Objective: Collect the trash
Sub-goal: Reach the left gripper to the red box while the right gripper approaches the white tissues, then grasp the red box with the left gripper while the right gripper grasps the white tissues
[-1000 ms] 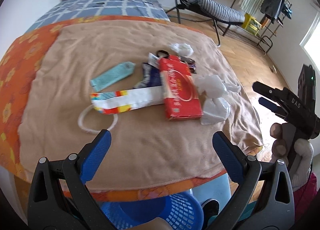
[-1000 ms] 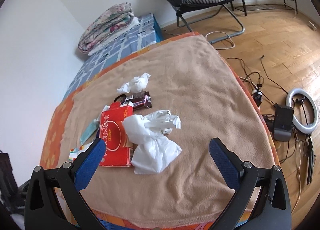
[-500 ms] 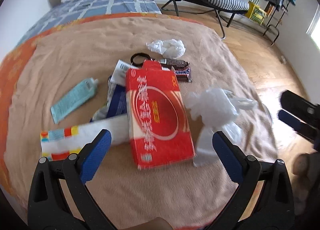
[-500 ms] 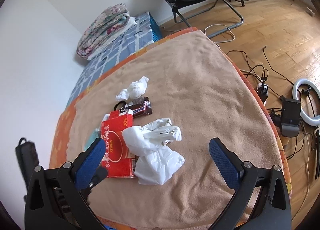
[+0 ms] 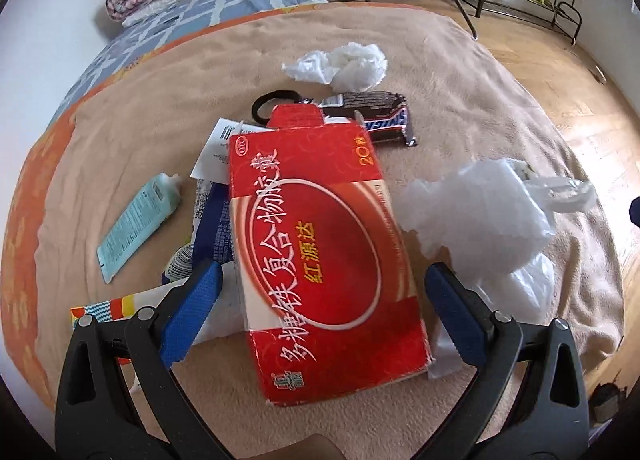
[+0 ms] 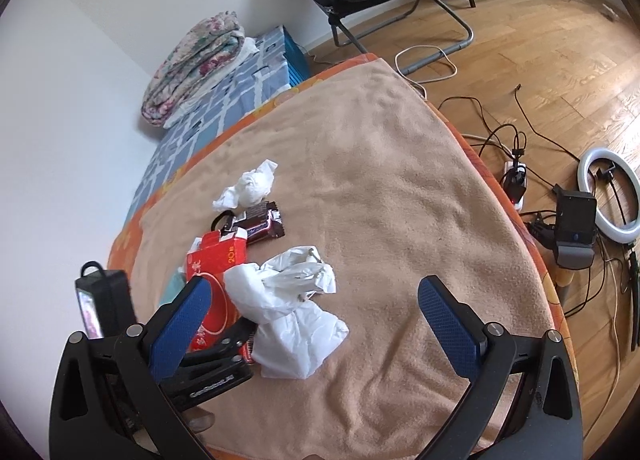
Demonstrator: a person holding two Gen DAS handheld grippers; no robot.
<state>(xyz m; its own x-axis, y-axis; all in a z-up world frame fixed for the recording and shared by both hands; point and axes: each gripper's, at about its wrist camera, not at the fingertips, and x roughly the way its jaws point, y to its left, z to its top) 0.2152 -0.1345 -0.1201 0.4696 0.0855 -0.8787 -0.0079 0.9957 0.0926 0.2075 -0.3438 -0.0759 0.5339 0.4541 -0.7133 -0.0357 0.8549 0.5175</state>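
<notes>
Closer than a second ago, your left gripper (image 5: 320, 284), fingers spread, straddles the red box (image 5: 320, 252); right gripper (image 6: 316, 316) spread, empty; all trash remains uncollected.

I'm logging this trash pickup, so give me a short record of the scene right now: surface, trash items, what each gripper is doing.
surface: tan blanket on a bed
trash: red box, white plastic bag, crumpled tissue, candy wrapper, teal packet, striped wrapper
other: black hair tie
left gripper: open, fingers either side of the red box, not closed on it
right gripper: open, over the white plastic bag
</notes>
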